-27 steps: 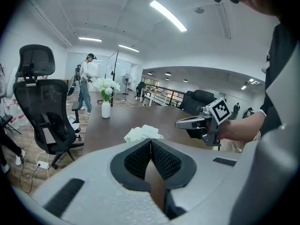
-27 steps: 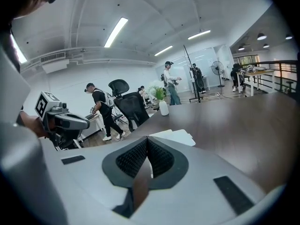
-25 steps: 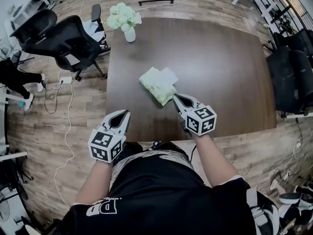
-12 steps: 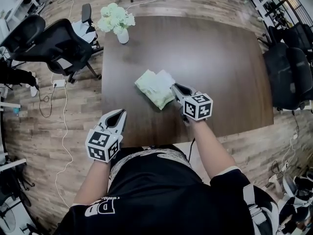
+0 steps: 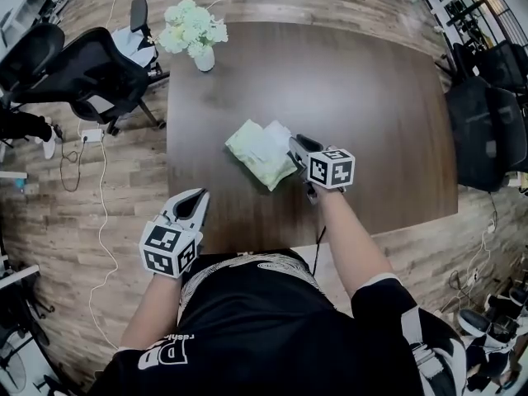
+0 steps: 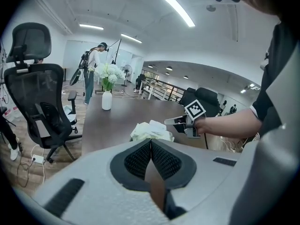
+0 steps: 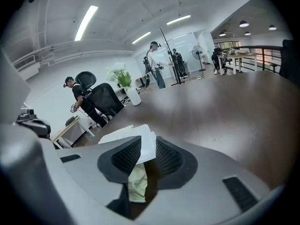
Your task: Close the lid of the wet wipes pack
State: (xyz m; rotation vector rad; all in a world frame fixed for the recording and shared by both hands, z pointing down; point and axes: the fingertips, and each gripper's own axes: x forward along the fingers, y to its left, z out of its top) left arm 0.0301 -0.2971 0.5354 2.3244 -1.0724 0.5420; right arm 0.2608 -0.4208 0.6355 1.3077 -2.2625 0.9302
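Leftmost, we see black office chairs (image 5: 82,64) on the wood floor, and a white vase of pale flowers (image 5: 196,33) at the far left corner of the dark brown table (image 5: 371,89), well apart from everything else on it. Our left gripper (image 5: 200,195) hangs off the table's near edge with its jaws pressed together and nothing between them. Near the middle of the table, toward the near edge, lies the wet wipes pack (image 5: 256,153), pale green and crumpled. Its white lid (image 5: 277,132) is lifted off the top on the pack's far right side. Just beside that side sits our right gripper (image 5: 295,143). Its jaws have just been opening and stand apart, with the edge of the lid showing in the gap between them. More black chairs (image 5: 488,114) crowd the table's right side.
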